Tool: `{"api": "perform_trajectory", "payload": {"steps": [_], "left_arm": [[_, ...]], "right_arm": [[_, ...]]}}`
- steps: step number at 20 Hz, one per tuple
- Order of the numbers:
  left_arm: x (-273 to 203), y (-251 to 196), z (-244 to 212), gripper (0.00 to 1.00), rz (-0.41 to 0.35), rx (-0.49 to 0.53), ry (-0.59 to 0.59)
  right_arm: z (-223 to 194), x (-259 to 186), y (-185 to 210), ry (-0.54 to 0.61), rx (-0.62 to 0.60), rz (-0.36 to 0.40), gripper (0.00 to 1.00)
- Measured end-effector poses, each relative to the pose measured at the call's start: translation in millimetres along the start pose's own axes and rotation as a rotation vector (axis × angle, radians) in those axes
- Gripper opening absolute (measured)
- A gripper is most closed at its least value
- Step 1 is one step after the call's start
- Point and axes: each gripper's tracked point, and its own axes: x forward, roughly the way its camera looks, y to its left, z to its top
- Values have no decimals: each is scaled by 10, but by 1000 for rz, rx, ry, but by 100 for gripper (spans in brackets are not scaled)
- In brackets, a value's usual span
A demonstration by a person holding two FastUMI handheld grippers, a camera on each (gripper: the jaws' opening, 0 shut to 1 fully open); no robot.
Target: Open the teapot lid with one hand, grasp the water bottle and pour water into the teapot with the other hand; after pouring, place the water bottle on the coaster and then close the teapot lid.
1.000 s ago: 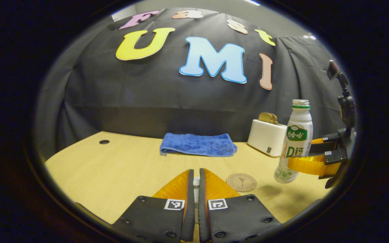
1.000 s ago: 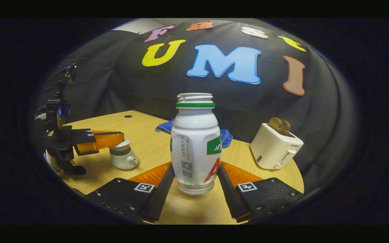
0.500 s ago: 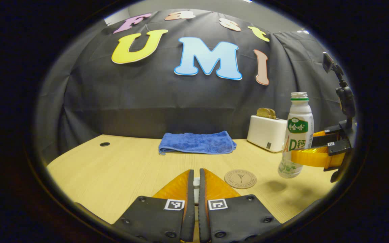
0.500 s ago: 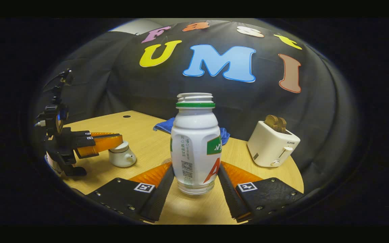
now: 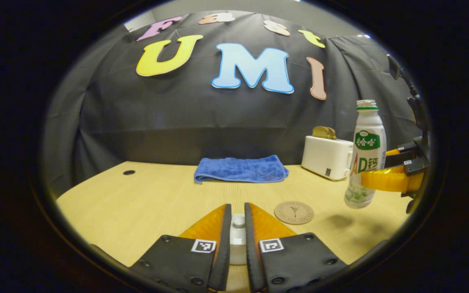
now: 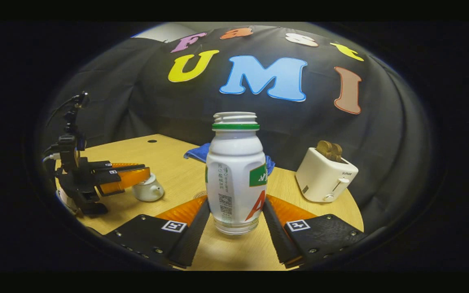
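A white teapot (image 6: 149, 192) stands on the wooden table (image 5: 145, 203) with its lid on. In the left gripper view the lid knob (image 5: 238, 221) sits between the fingers of my left gripper (image 5: 237, 205), which stand narrowly open around it. My right gripper (image 6: 234, 199) is shut on an uncapped white water bottle (image 6: 234, 175), which stays upright. Seen from the left gripper view, the bottle (image 5: 367, 154) hangs just above the table, right of the round coaster (image 5: 294, 212). In the right gripper view the left gripper (image 6: 136, 179) lies over the teapot's top.
A white toaster (image 5: 327, 156) with bread in it stands at the back right. A folded blue towel (image 5: 240, 169) lies along the table's far edge. A small round hole (image 5: 128, 172) marks the table at the far left.
The left gripper's fingers have parted a little, so the lid knob shows between them. The bottle has risen slightly and drifted right, away from the coaster.
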Motion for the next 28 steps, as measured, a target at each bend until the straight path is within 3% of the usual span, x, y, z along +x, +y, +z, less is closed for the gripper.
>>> {"api": "perform_trajectory", "payload": {"steps": [4, 8, 16, 20, 28], "left_arm": [[-11, -67, 2, 56, -25, -16, 1], [-170, -133, 122, 77, -54, -49, -31], [-565, 72, 128, 80, -30, -52, -26], [-736, 340, 235, 80, 3, -71, -58], [-816, 514, 231, 80, 28, -78, -67]], "right_arm": [[27, -18, -7, -6, 1, -2, 74], [61, 9, 1, -16, 2, -4, 74], [316, 398, 159, -89, 115, 5, 74], [210, 799, 214, -72, 168, -4, 74], [158, 1070, 351, -62, 174, -3, 74]]}}
